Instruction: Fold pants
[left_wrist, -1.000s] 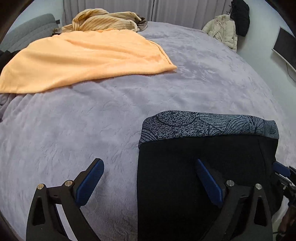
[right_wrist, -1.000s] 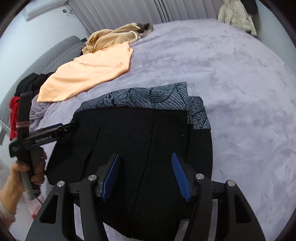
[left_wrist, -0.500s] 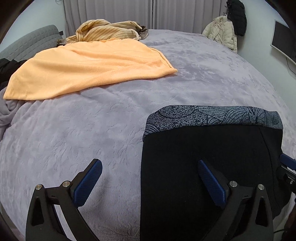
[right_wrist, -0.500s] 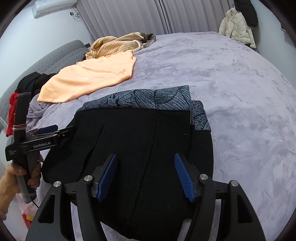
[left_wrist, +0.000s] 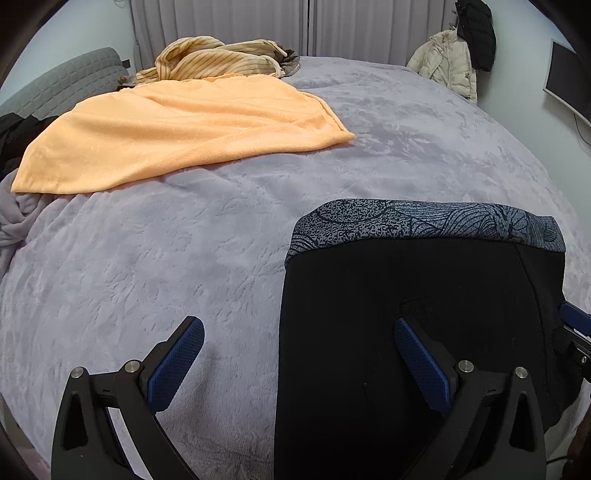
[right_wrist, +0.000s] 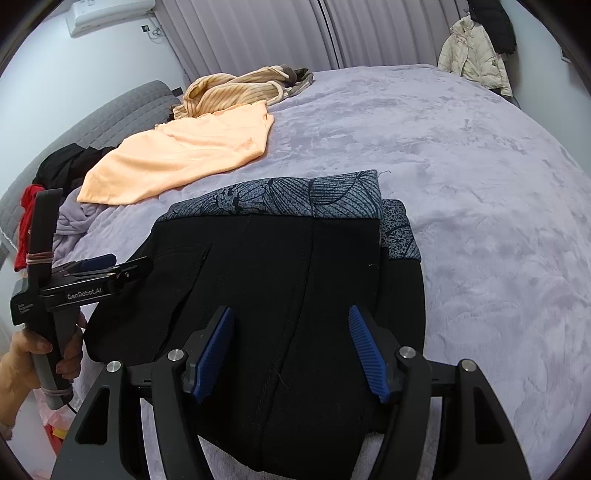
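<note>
Black pants (right_wrist: 288, 280) with a grey leaf-patterned waistband (right_wrist: 295, 197) lie folded on the lilac bed, waistband at the far end. They also show in the left wrist view (left_wrist: 413, 317). My right gripper (right_wrist: 291, 343) is open and empty, hovering over the near part of the pants. My left gripper (left_wrist: 295, 354) is open and empty, straddling the pants' left edge. The left gripper also shows in the right wrist view (right_wrist: 107, 267), held beside the pants' left side.
An orange towel (left_wrist: 177, 129) and a striped yellow garment (left_wrist: 218, 59) lie at the far left of the bed (left_wrist: 424, 147). Dark and red clothes (right_wrist: 55, 177) sit on a grey sofa. A cream jacket (right_wrist: 476, 55) hangs at the far right.
Both grippers have lifted and drawn back slightly from the pants, tilting the views up. Both stay open. The pants have not moved.
</note>
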